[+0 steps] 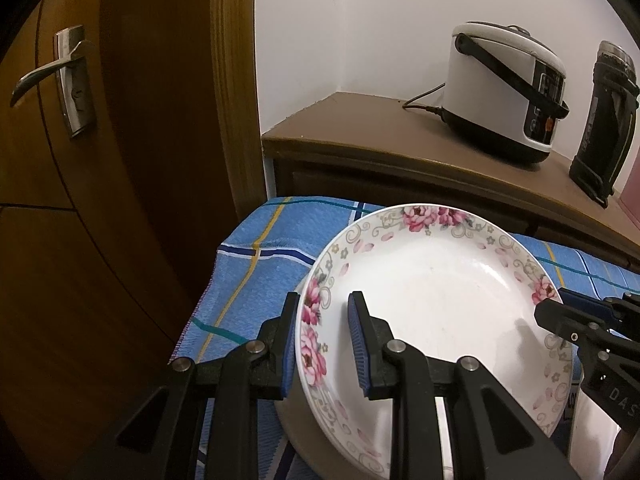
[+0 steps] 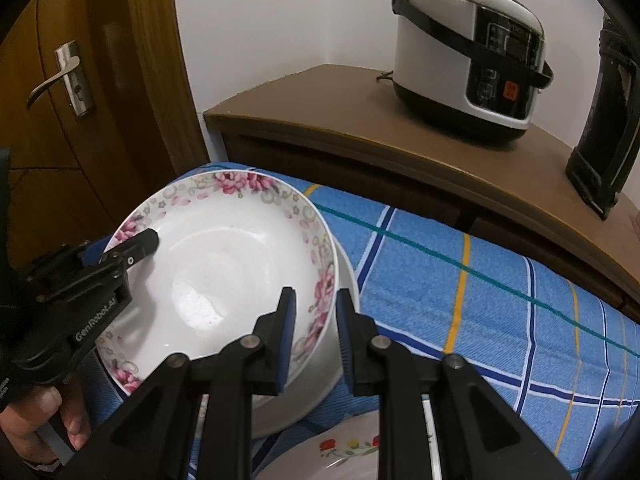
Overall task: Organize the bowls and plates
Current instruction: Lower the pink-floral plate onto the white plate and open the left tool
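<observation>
**Both grippers straddle opposite rims of the plate**

Left wrist view: the left gripper (image 1: 324, 344) stands part open, its jaws astride the near-left rim of the floral plate (image 1: 432, 292). One blue pad lies outside the rim, the other over the plate's well; the rim runs between them, and neither pad clearly presses on it. The plate sits tilted on top of a plain white bowl (image 1: 298, 428), which rests on the blue checked cloth (image 1: 248, 264). Across the plate, at its right rim, the right gripper (image 1: 560, 308) reaches in; from here I cannot tell how wide it stands. A rice cooker (image 1: 504, 92) sits on the brown cabinet (image 1: 360, 128) behind, well apart from the work.

Right wrist view: the right gripper (image 2: 316, 340) is likewise part open, its jaws either side of the plate's (image 2: 224, 276) right rim, one pad inside, one outside above the bowl's (image 2: 320, 360) wall. Again the rim passes through the gap with no clear grip. The left gripper (image 2: 124, 246) shows at the far left rim, fingers on the edge, held by a hand (image 2: 36, 416). A second plate (image 2: 352, 448) with small flowers lies just below, partly hidden.

The coming move, as I judge it, turns on this: the rim lies between each pair of pads, on opposite sides of the plate, so both need only close to lift it level. Neither is nearer; closing unevenly could tip the plate off the bowl.
</observation>
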`<control>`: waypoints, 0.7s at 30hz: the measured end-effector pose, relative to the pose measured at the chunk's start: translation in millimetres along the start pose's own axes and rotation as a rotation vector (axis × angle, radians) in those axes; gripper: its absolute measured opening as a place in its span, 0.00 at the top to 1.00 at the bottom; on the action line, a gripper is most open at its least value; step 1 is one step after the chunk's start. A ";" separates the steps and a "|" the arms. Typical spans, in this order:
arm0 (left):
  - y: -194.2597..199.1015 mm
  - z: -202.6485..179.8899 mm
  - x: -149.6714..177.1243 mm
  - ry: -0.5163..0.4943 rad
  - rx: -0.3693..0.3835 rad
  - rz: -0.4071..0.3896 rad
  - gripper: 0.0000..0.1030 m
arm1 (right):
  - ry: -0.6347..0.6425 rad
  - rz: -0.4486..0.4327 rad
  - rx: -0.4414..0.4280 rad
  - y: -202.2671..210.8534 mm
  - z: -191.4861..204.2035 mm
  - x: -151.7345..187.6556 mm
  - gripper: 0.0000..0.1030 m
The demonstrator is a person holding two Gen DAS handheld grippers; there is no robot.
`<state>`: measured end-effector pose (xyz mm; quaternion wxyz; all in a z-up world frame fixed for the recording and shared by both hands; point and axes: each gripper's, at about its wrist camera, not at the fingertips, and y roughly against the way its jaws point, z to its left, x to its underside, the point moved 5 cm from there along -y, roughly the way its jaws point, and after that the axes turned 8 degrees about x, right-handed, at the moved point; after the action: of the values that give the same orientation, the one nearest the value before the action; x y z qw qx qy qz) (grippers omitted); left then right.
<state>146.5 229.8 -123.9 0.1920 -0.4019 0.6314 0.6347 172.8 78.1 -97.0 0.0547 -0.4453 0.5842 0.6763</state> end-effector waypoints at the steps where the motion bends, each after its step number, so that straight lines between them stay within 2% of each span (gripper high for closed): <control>1: -0.5 0.1 0.3 0.000 0.002 0.003 0.74 | 0.000 0.002 0.000 -0.4 -0.1 0.4 0.80; 21: -7.9 -0.3 4.9 0.007 0.019 0.057 0.74 | 0.017 0.045 0.009 -11.1 1.0 -1.4 0.80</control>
<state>149.5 229.2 -132.7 0.1754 -0.3840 0.6494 0.6325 179.7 83.0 -104.4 0.0365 -0.4374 0.5975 0.6711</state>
